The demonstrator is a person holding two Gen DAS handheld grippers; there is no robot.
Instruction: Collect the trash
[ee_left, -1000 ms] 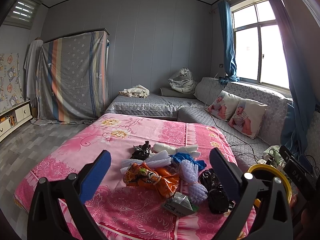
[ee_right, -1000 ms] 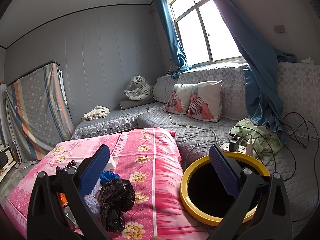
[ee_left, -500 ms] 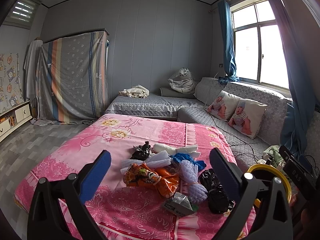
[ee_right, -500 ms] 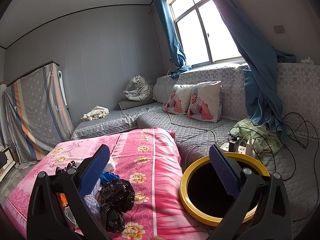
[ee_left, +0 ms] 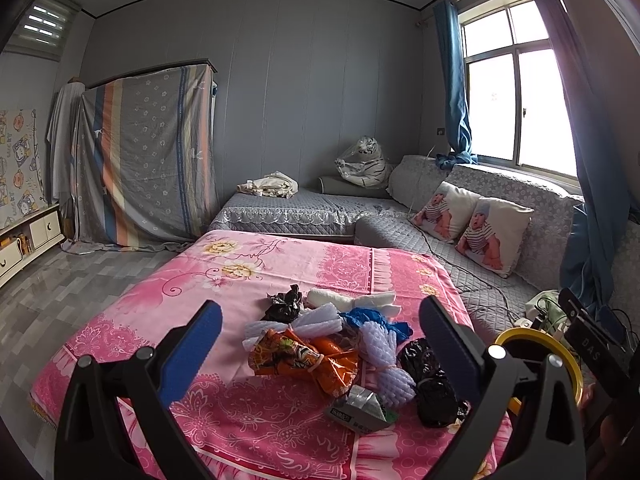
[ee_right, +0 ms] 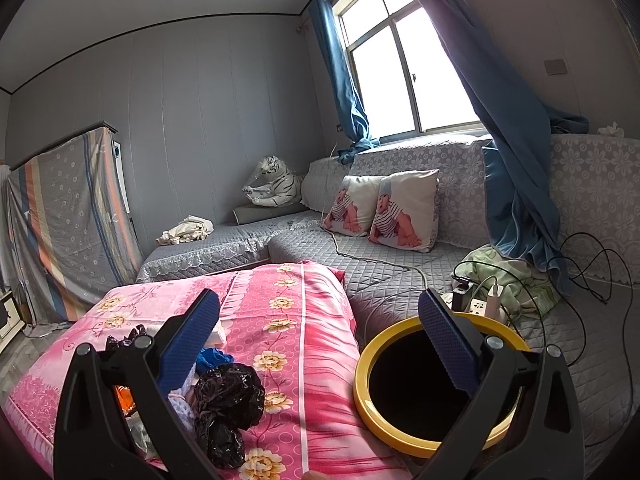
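A pile of trash lies on the pink flowered cloth (ee_left: 224, 280): an orange snack wrapper (ee_left: 304, 358), white foam nets (ee_left: 386, 356), a blue scrap (ee_left: 376, 318), crumpled black bags (ee_left: 430, 380) and a grey carton (ee_left: 360, 404). My left gripper (ee_left: 320, 350) is open and empty, held above the near side of the pile. My right gripper (ee_right: 320, 342) is open and empty, between the black bags (ee_right: 228, 400) and the yellow-rimmed bin (ee_right: 400, 436). The bin (ee_left: 520, 334) stands right of the table.
A grey quilted sofa (ee_right: 400, 276) wraps around behind and to the right, with two baby-print pillows (ee_right: 384, 208). A power strip with cables (ee_right: 480, 304) and green cloth (ee_right: 512, 276) lie behind the bin. A covered wardrobe (ee_left: 148, 176) stands at back left.
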